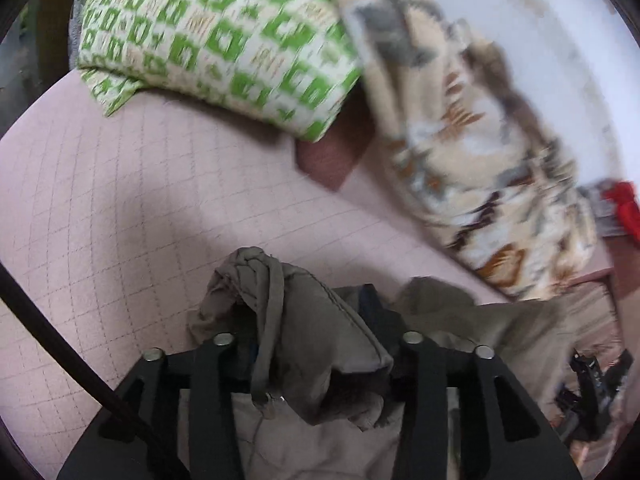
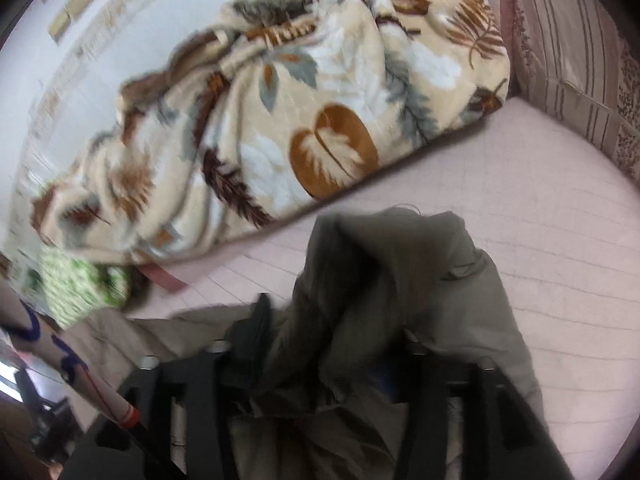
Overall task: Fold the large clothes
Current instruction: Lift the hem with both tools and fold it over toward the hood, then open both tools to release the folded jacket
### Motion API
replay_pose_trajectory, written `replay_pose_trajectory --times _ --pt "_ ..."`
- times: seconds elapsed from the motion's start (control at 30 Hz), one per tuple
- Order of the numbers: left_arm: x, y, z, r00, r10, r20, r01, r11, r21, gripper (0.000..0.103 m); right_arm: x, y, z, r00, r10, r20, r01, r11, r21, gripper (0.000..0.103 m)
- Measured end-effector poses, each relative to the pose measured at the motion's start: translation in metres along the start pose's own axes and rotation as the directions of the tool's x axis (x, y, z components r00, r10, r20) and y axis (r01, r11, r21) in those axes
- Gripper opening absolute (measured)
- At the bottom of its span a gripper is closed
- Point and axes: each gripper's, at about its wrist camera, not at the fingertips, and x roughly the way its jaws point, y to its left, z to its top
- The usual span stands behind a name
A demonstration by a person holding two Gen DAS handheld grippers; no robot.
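Here both grippers carry one olive-grey garment [image 1: 304, 320] over the pink quilted bed [image 1: 120, 200]. The left gripper [image 1: 316, 364] is clenched on a bunched edge with a drawstring [image 1: 272, 320] dangling from it; the right gripper [image 2: 320, 372] pinches another fold, cloth draping over its jaws. To fold well, I would pull the two grips apart until the edge goes taut, then lower it flat, away from the leaf-print blanket [image 2: 280, 120] and green pillow [image 1: 216, 40]

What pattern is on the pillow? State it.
Green squares on cream, pillow; clearest in the left wrist view.
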Motion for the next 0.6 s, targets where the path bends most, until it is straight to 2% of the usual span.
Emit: replay_pose_trajectory --times 0.03,0.07,0.1,0.17,0.27,0.33,0.4,0.47,0.53,0.6 --pt "-0.009 -0.002 0.0 1.0 -0.023 0.011 0.023 1.0 0.002 0.051 -0.011 0.0 0.002 0.999 -0.003 0.038 0.003 1.0 0.002 0.091" --pt "-0.018 -0.005 0.001 0.999 -0.045 0.02 0.045 0.999 0.004 0.058 -0.024 0.001 0.003 0.997 -0.016 0.082 0.016 1.0 0.001 0.095" --pt "-0.03 -0.009 0.001 0.997 -0.059 0.042 0.058 0.998 0.011 0.06 -0.04 0.002 0.005 0.99 -0.025 0.137 0.025 1.0 -0.003 0.096" --pt "-0.053 -0.018 0.0 0.994 -0.056 0.09 0.052 0.998 0.043 0.069 -0.061 0.006 0.008 0.984 -0.026 0.177 0.03 0.999 -0.022 0.096" --pt "-0.082 -0.027 -0.001 0.988 -0.079 0.13 0.069 0.994 0.081 0.071 -0.098 0.028 0.001 0.974 -0.038 0.223 0.065 0.991 -0.115 0.094" --pt "-0.107 -0.03 -0.012 0.984 -0.085 0.157 0.069 0.992 0.106 0.072 -0.11 0.051 -0.013 0.978 -0.009 0.207 0.054 0.976 -0.212 0.075" --pt "-0.126 -0.029 -0.031 0.982 -0.078 0.174 0.055 0.99 0.128 0.072 -0.116 0.076 -0.035 0.987 0.044 0.155 0.007 0.95 -0.312 0.061" --pt "-0.144 -0.018 -0.06 0.978 -0.054 0.2 0.026 0.99 0.14 0.074 -0.112 0.104 -0.065 0.991 0.109 0.082 -0.068 0.914 -0.4 0.059" --pt "-0.157 0.001 -0.1 0.972 -0.025 0.233 -0.005 0.992 0.126 0.079 -0.1 0.125 -0.092 0.99 0.135 0.028 -0.107 0.881 -0.461 0.059" --pt "-0.162 0.022 -0.14 0.964 0.005 0.266 -0.032 0.995 0.096 0.08 -0.079 0.145 -0.115 0.995 0.101 0.013 -0.079 0.848 -0.525 0.059"
